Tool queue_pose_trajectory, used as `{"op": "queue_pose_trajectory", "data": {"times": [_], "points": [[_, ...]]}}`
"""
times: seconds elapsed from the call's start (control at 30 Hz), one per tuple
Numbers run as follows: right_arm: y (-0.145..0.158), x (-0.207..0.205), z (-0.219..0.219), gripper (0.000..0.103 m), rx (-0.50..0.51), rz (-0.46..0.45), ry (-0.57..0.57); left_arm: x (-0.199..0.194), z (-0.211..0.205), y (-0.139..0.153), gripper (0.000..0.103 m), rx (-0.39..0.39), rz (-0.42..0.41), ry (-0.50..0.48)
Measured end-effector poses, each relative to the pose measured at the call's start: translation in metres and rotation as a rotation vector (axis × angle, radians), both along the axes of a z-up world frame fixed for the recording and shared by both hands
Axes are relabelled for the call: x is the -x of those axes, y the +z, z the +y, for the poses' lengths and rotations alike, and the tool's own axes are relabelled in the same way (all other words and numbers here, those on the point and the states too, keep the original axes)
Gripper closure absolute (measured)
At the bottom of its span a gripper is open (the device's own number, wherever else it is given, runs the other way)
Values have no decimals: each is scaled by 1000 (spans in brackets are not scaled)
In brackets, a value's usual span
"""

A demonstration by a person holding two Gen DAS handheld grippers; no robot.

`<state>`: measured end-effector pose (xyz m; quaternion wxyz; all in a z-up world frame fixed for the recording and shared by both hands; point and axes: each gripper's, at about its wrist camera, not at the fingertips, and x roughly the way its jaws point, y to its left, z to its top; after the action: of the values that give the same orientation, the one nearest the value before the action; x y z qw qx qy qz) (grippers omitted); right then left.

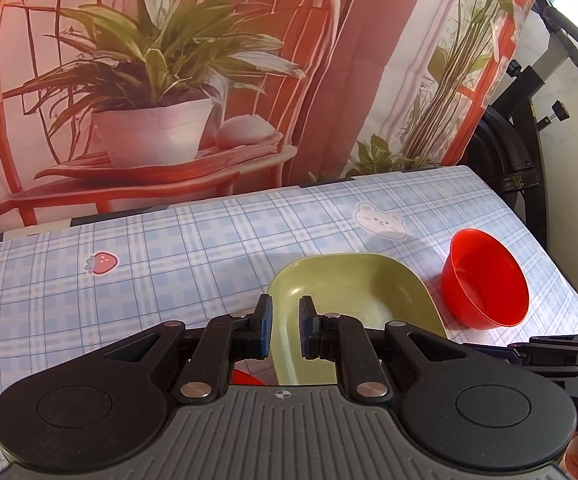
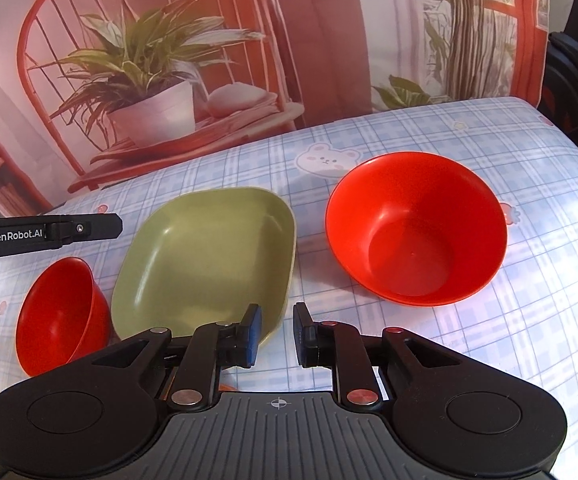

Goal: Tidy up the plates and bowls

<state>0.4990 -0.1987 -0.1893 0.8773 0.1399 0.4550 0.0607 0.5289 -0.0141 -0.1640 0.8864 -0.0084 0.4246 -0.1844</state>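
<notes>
A green square plate (image 2: 209,256) lies on the checked tablecloth between two red bowls. A large red bowl (image 2: 415,228) sits to its right and a smaller red bowl (image 2: 59,316) to its left. In the left wrist view the green plate (image 1: 353,300) lies just ahead, with a red bowl (image 1: 485,280) to its right. My left gripper (image 1: 285,326) is open, its jaws above the plate's near left rim. It also shows in the right wrist view (image 2: 49,234). My right gripper (image 2: 277,334) is open and empty, just off the plate's near right corner.
The table (image 2: 529,320) wears a blue checked cloth with bear and strawberry prints. A printed backdrop (image 2: 209,60) of a chair and plants hangs behind it. Black stand gear (image 1: 529,152) is past the table's right edge.
</notes>
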Motion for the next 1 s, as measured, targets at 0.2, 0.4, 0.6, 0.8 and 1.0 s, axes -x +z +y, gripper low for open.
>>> {"op": "queue_pose_trajectory", "data": {"times": [0.2, 0.4, 0.6, 0.8, 1.0], "points": [[-6, -5, 1, 91, -3, 18, -12, -7, 0, -15, 88, -5, 37, 21], [-8, -9, 3, 92, -3, 36, 0, -12, 0, -23, 88, -1, 83, 17], [-10, -9, 2, 93, -16, 35, -8, -8, 1, -26, 97, -25, 62, 19], [-9, -6, 0, 94, -31, 25, -24, -1, 4, -26, 99, -15, 48, 38], [5, -1, -5, 95, -57, -13, -54, 8, 2, -3, 99, -19, -8, 46]]}}
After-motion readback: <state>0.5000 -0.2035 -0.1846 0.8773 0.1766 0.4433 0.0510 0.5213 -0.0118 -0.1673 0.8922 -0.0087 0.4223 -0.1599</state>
